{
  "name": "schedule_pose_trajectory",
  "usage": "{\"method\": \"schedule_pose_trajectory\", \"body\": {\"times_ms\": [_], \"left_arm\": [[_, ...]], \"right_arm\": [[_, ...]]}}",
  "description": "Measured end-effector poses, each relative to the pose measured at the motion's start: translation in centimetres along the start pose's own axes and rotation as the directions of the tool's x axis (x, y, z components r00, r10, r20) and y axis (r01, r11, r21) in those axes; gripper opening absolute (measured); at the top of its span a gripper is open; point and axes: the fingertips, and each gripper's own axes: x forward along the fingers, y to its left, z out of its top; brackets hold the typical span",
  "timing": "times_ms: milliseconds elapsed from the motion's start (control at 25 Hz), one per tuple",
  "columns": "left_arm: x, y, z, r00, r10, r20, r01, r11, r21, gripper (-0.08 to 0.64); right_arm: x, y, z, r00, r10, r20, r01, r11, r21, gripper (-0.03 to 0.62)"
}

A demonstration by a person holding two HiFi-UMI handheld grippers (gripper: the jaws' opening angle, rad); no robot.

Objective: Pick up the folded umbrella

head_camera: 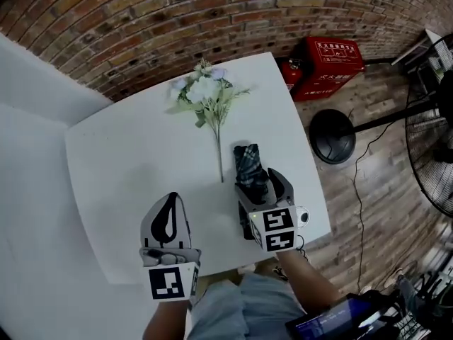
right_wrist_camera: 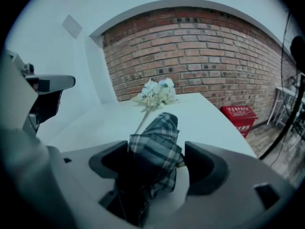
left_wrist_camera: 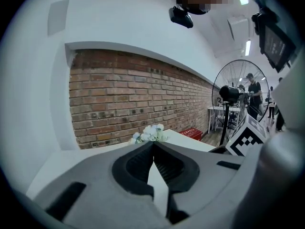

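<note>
The folded umbrella [head_camera: 249, 163], dark plaid fabric with a black handle, lies on the white table [head_camera: 127, 154] near its right front edge. My right gripper [head_camera: 263, 183] is open around it. In the right gripper view the umbrella [right_wrist_camera: 157, 147] fills the space between the jaws of the right gripper [right_wrist_camera: 159, 163]. It lies against the left jaw, and a gap shows at the right jaw. My left gripper [head_camera: 170, 195] hovers over the table's front edge, left of the umbrella, shut and holding nothing. In its own view the left gripper [left_wrist_camera: 153, 144] shows both tips meeting.
A bunch of white artificial flowers [head_camera: 205, 91] lies beyond the umbrella, its stem pointing toward it. A red box [head_camera: 333, 62] stands on the wooden floor by the brick wall. A standing fan's round base [head_camera: 333, 134] and cage [head_camera: 439, 154] are to the right.
</note>
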Motion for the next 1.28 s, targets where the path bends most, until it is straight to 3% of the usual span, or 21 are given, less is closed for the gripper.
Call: {"method": "schedule_pose_trajectory", "body": {"times_ms": [400,680,920,1280], "left_arm": [[2.0,1.7,-2.7,0.999,-0.003,-0.049,0.001,0.999,-0.035,0.006],[2.1,2.2,-3.0,0.999,0.003,-0.054,-0.005,0.999,-0.044,0.006],[1.7,2.3,-3.0,0.999,0.005,-0.05,-0.007,0.999,-0.048,0.006],[0.8,2.1,-2.4,0.999,0.015,-0.036,-0.017,0.999,-0.042,0.006]], "right_arm": [[2.2,1.2,-1.5,0.994,0.069,-0.087,-0.058,0.991,0.124,0.391],[2.6,1.3,-1.9,0.987,0.038,-0.156,-0.024,0.996,0.089,0.387],[2.7,1.8,-2.1,0.984,0.041,-0.171,-0.031,0.998,0.06,0.313],[2.0,1.9,-1.5,0.989,0.099,-0.109,-0.077,0.979,0.187,0.198]]}}
